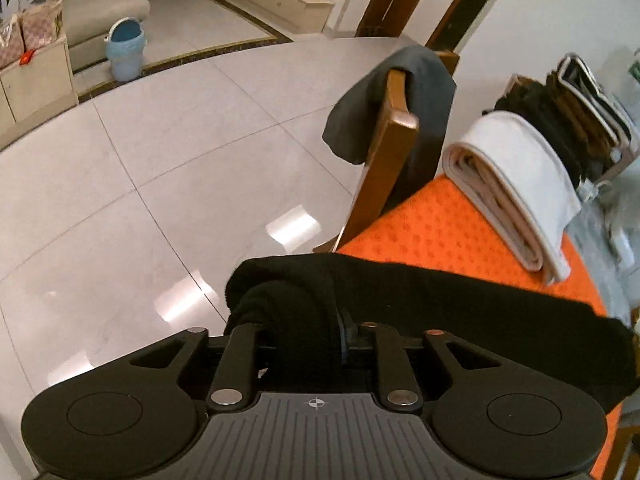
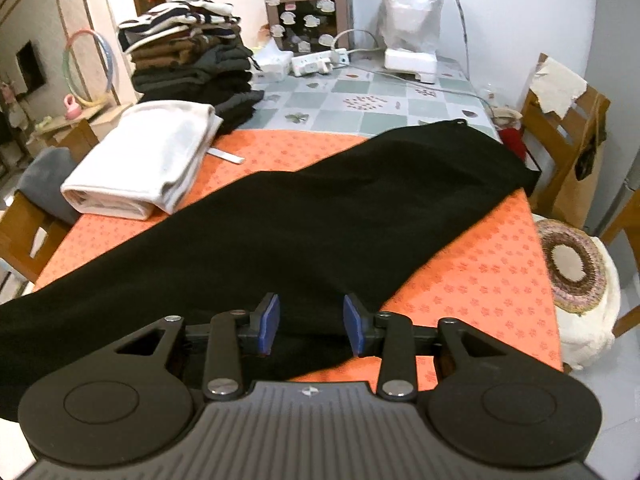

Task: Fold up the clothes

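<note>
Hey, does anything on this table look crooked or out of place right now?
Yes. The black garment lies diagonally across the orange cloth, one end hanging past the near left edge, bunched around the left gripper. A small ruler-like strip pokes out beside the folded white cloth.

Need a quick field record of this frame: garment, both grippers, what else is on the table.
garment: black garment spread diagonally across the orange cloth, one end bunched
left gripper: bunched end between its fingers; grip unclear
right gripper: open, blue fingers apart over the garment's near edge
folded: white folded item; stack of folded clothes behind it
chair: grey cloth draped over wooden chair back
</note>
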Tool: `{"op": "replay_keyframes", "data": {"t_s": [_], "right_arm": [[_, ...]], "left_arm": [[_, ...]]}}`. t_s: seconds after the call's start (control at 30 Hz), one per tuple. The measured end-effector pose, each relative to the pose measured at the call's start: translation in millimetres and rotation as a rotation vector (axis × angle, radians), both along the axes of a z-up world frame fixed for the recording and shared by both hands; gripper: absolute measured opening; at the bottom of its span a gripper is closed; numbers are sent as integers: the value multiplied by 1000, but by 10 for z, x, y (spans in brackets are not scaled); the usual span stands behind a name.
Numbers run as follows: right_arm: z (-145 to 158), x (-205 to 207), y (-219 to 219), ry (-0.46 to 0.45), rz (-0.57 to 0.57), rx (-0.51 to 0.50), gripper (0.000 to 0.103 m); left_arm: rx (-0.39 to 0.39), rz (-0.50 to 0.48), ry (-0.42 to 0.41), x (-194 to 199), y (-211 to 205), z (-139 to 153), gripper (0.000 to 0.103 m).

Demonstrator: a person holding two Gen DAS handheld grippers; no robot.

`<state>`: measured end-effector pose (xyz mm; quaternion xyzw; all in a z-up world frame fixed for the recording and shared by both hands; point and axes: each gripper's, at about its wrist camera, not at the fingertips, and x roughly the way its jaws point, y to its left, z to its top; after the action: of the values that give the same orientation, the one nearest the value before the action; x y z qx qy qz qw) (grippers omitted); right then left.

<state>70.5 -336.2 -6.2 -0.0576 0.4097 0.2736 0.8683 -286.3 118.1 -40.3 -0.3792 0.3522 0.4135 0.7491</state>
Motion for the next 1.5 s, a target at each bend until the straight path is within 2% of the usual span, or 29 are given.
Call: {"op": "replay_keyframes", "data": {"t_s": [0.07,0.23,0.37,0.43,0.5,0.67,0.8,1.0,1.3,1.43,1.5], "right_arm": [[2,36,-34,-2,-9,-9,45],[20,250,-145,-7,-26,-19,45],[-5,533,-206,0,-38,-18,45],[-29,714,-214,7,-36,-19,45],[-55,909,-213,13,-30,-19,46],[-143,1412,-173,28,-7,-12,47],[-271,1847,-90,39,23,-9,50],[-458,2510,148,39,75,-23,51],[-682,3474,635,-21,124,-68,59],[-803,3793,818,-6,88,-75,73],[-877,3923,894,16,43,-76,75]], "left_arm": [[14,29,6,39,-53,-5,42],[22,132,-4,75,-142,47,47],[49,172,-35,152,-234,201,48],[65,225,-47,176,-271,302,50],[86,270,-50,198,-286,415,62],[175,350,-31,245,-332,756,77],[199,388,-23,363,-400,958,79],[159,337,-17,812,-745,953,84],[76,251,-38,1493,-1199,739,85],[34,236,-52,1730,-1330,647,86],[21,230,-50,1842,-1370,593,86]]}}
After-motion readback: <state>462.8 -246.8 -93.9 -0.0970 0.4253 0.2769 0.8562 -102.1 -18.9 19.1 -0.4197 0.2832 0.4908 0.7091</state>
